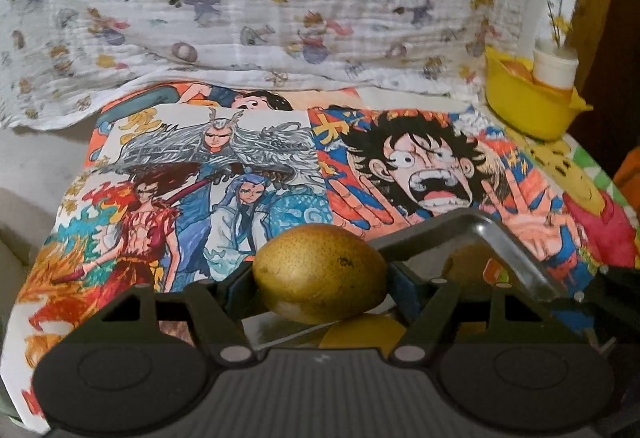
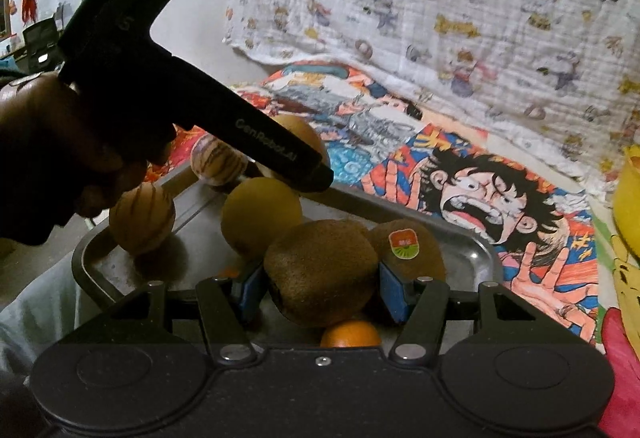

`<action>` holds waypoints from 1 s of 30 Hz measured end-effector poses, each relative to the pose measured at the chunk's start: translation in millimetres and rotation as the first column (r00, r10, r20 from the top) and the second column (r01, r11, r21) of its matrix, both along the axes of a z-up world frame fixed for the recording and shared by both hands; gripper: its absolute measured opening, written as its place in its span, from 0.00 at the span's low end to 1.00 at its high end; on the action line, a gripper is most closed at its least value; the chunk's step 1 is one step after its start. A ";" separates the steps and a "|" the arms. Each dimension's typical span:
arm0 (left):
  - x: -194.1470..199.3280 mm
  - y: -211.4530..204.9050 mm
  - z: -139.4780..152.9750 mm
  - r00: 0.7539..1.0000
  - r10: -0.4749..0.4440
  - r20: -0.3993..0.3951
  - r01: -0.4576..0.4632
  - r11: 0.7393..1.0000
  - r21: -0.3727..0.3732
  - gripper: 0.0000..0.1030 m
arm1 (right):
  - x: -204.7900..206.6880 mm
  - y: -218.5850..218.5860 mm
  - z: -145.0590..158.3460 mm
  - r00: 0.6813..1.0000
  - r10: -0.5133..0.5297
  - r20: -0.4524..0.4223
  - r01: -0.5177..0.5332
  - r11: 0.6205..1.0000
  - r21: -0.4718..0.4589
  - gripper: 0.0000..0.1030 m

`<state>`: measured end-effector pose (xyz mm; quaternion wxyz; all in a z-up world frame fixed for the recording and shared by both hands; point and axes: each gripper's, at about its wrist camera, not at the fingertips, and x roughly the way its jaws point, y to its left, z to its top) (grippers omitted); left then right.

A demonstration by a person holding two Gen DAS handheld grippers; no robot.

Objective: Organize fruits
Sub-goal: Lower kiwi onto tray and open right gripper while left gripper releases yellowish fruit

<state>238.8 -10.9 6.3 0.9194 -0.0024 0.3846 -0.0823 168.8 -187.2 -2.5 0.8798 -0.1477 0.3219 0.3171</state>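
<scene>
Nearest my left lens, the left tool [image 1: 320,288] is clamped on a yellow-brown pear [image 1: 320,272], which sits crosswise between the blue pads and clear of the metal tray [image 1: 516,250] below it. Nearest my right lens, the right tool [image 2: 320,290] is clamped on a fuzzy kiwi [image 2: 322,272], held just above the same tray [image 2: 476,250].

Left in the tray, as I read it from the right view, are a second kiwi [image 2: 412,246] with a sticker, a round yellow fruit [image 2: 260,214], two striped balls [image 2: 142,218], and an orange [image 2: 350,334] directly under the held kiwi. The person's hand [image 2: 60,142] grips the left handle close over those fruits.

A yellow bowl [image 1: 532,106] stands at the far right corner of the table, well apart from the tray, with something orange already in it and a white cup [image 1: 554,68] of twigs beside it. I judge it a likely destination.

My worries:
- The pear is rounded and smooth, so any wrist roll could let it slip.
- Both tools are crowded over one tray and could collide.
- The bowl is near the table's edge, and a hard drop there could tip the cup.
</scene>
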 end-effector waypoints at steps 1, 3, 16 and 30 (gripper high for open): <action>1.3 0.1 0.3 1.000 -0.010 -0.007 0.010 1.000 0.007 0.73 | 2.5 1.0 1.0 1.000 0.005 -0.012 -0.005 1.000 -0.005 0.60; 3.7 1.5 1.1 0.999 -0.027 -0.024 0.027 1.000 0.016 0.73 | 6.9 2.6 2.8 0.999 0.022 -0.038 -0.023 1.000 -0.021 0.60; 13.2 22.7 -4.0 0.995 -0.058 -0.085 0.060 0.998 0.015 0.73 | 29.3 12.3 7.3 0.985 0.081 -0.155 -0.092 0.994 -0.066 0.60; 5.1 24.4 -6.4 0.997 -0.056 -0.056 0.055 0.998 -0.021 0.73 | 33.3 12.1 3.9 0.983 0.081 -0.163 -0.090 0.995 -0.047 0.60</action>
